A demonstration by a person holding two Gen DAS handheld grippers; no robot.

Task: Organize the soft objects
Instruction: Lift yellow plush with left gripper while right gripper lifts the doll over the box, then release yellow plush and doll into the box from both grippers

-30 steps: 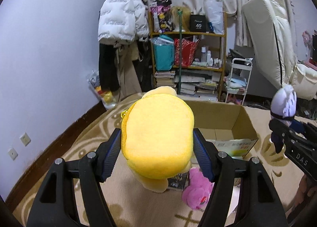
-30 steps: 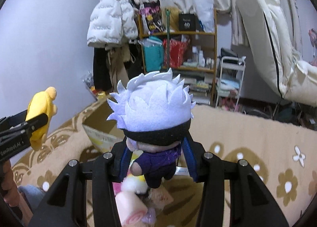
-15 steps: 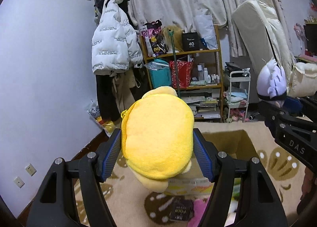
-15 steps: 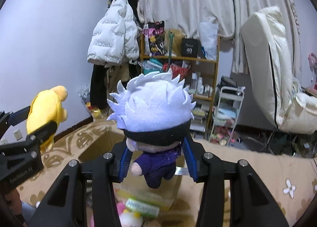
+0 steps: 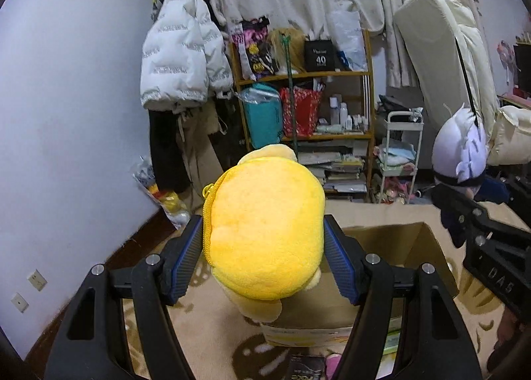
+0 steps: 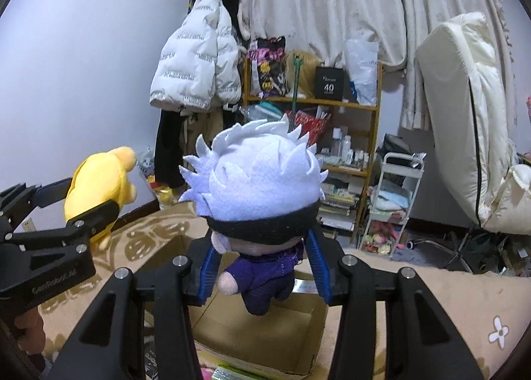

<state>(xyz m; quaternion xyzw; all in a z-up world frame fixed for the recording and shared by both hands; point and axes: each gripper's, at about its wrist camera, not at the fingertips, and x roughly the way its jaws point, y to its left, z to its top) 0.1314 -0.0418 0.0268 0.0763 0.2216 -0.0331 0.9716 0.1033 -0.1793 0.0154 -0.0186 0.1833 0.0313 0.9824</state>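
Presently the left gripper (image 5: 264, 258) is clamped on the yellow plush (image 5: 265, 234) and the right gripper (image 6: 262, 268) on the white-haired doll (image 6: 257, 197), both above the cardboard box (image 6: 252, 336); light, squashy, best pinched mid-body.

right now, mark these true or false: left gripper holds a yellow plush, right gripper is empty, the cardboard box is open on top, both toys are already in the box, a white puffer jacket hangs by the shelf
1. The left gripper holds a yellow plush: true.
2. The right gripper is empty: false, it grips a white-haired doll.
3. The cardboard box is open on top: true.
4. Both toys are already in the box: false, both are held in the air above it.
5. A white puffer jacket hangs by the shelf: true.
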